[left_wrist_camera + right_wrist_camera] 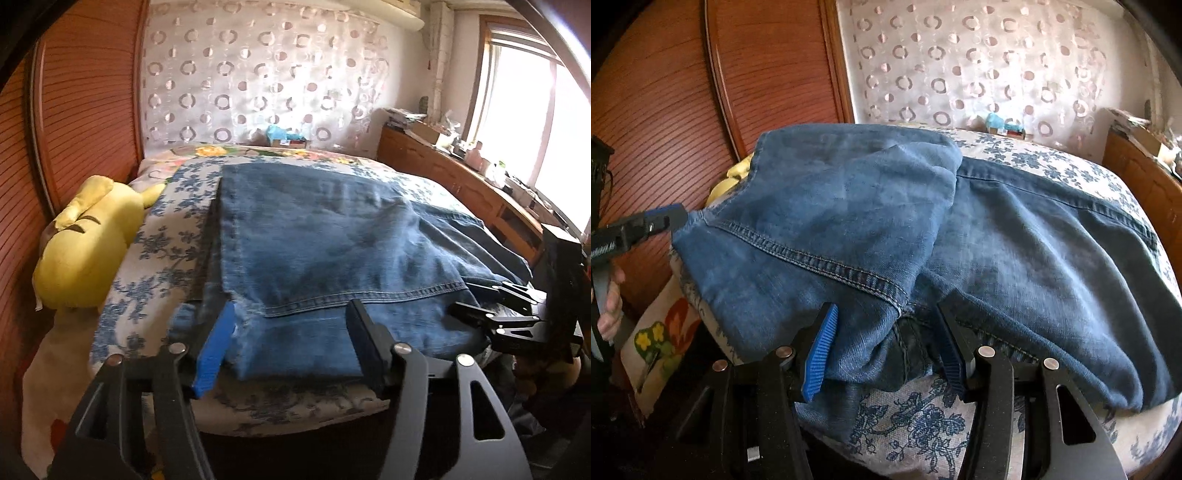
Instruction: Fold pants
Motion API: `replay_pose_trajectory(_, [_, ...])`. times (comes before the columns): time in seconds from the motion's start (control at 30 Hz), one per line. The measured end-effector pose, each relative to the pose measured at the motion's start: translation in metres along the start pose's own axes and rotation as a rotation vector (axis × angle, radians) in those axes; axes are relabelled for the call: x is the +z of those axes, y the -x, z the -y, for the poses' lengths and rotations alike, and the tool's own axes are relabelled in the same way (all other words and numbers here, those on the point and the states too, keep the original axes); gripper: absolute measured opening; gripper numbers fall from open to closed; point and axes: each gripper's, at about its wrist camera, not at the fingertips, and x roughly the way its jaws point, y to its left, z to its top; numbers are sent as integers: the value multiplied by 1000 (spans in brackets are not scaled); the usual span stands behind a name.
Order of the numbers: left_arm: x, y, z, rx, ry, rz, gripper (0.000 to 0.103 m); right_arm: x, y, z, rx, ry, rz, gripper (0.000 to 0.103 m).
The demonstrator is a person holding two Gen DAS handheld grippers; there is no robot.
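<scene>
Blue jeans (325, 236) lie folded over on a floral bedspread (162, 236). The leg hems rest over the near end. My left gripper (291, 332) is open, its blue-padded fingers (216, 350) astride the near edge of the jeans. In the right wrist view the jeans (886, 229) lie with the leg part doubled over toward me. My right gripper (886, 343) is open, its fingers either side of bunched denim at the hem corner. The left gripper (661, 218) shows at the left edge, touching the hem corner. The right gripper (498, 299) shows at the right in the left wrist view.
A yellow plush toy (88, 240) lies at the bed's left side by a wooden wardrobe (74, 110). A wooden cabinet (461, 177) with clutter runs along the right under a window. A patterned curtain (258, 74) hangs behind the bed.
</scene>
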Motion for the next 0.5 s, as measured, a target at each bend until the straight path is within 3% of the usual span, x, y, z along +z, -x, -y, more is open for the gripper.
replay_pose_trajectory(0.5, [-12,-29,33,51,-26,-3,66,-22,1,-11,-44,10,73,60])
